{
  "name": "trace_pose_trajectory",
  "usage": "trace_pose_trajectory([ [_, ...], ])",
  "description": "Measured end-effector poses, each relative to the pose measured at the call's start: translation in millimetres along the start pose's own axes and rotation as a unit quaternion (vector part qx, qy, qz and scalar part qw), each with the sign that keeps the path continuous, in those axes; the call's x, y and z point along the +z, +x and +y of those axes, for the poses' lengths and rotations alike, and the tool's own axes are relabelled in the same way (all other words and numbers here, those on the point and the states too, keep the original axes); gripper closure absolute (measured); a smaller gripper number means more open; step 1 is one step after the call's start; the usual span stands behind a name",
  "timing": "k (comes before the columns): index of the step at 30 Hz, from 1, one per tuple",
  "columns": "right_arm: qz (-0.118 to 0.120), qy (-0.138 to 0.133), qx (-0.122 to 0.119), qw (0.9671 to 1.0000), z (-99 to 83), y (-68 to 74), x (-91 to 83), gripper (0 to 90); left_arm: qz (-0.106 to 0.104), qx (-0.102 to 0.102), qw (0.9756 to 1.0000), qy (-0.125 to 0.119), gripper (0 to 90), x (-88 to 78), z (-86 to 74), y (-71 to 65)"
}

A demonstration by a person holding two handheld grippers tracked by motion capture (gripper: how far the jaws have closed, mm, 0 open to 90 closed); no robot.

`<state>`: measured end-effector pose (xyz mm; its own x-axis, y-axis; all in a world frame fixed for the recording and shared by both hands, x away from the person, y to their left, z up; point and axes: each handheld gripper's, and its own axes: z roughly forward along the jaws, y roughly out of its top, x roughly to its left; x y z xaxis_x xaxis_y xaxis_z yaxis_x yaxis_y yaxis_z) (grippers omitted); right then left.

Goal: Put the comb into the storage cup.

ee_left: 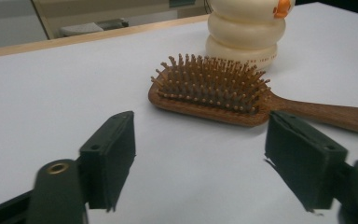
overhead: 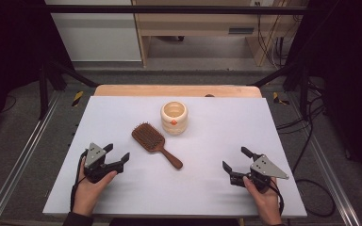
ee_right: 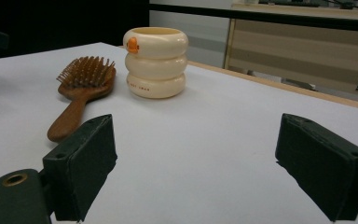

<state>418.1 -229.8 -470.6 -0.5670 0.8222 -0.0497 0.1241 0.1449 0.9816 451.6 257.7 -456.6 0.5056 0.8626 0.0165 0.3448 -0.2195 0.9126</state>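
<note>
Approach step in hand: left gripper (overhead: 114, 157), jaws spread with nothing between them, aims at the wooden hairbrush (overhead: 154, 143) lying at its 2 o'clock, bristles up, just beside the cream cup (overhead: 174, 117). Right gripper (overhead: 237, 165) rests unclenched, empty. Next move likely calls for centring on the brush.

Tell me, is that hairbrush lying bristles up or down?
Up. The hairbrush lies flat on the table, and the left gripper view shows its bristles pointing upward.

The hairbrush (overhead: 154, 143) lies on the table (overhead: 226, 141), just before the cup (overhead: 174, 117).
</note>
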Motion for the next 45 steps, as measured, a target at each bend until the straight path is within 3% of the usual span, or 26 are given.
trace_pose_trajectory([
  [6, 0.004, 0.000, -0.005, 1.0000, 1.1, 3.3, 1.0, 12.2, -0.018, 0.019, 0.9993, 0.026, 37.4, 11.9, 17.5, 0.0],
  [13, 0.006, 0.000, -0.005, 1.0000, 1.4, 3.9, 1.1, 12.2, -0.040, 0.038, 0.9971, 0.052, 61.8, 30.9, 41.9, 7.7],
  [15, 0.007, 0.000, -0.005, 1.0000, 1.3, 4.1, 1.4, 12.4, -0.037, 0.051, 0.9959, 0.064, 66.0, 37.4, 47.0, 10.9],
  [20, 0.009, 0.000, -0.007, 0.9999, 1.8, 5.5, 2.1, 12.4, -0.039, 0.060, 0.9947, 0.074, 79.0, 54.7, 52.6, 17.9],
  [25, 0.009, 0.009, -0.015, 0.9998, 0.7, 3.7, 5.1, 12.6, -0.020, 0.068, 0.9947, 0.075, 84.1, 67.4, 58.8, 23.9],
  [28, 0.010, 0.008, -0.012, 0.9998, 0.9, 3.6, 5.5, 12.6, -0.024, 0.062, 0.9948, 0.077, 87.7, 76.8, 64.0, 29.6],
  [31, 0.012, 0.008, -0.015, 0.9998, 1.0, 4.7, 4.5, 12.7, -0.028, 0.070, 0.9946, 0.071, 90.0, 85.4, 67.0, 32.0],
  [39, 0.009, 0.006, -0.017, 0.9998, 1.7, 4.9, 2.5, 13.1, -0.015, 0.058, 0.9945, 0.086, 90.0, 112.5, 66.3, 40.4],
  [45, 0.013, 0.006, -0.017, 0.9998, 1.7, 5.6, 2.6, 13.1, -0.009, 0.033, 0.9950, 0.093, 90.0, 130.2, 61.6, 53.4],
])
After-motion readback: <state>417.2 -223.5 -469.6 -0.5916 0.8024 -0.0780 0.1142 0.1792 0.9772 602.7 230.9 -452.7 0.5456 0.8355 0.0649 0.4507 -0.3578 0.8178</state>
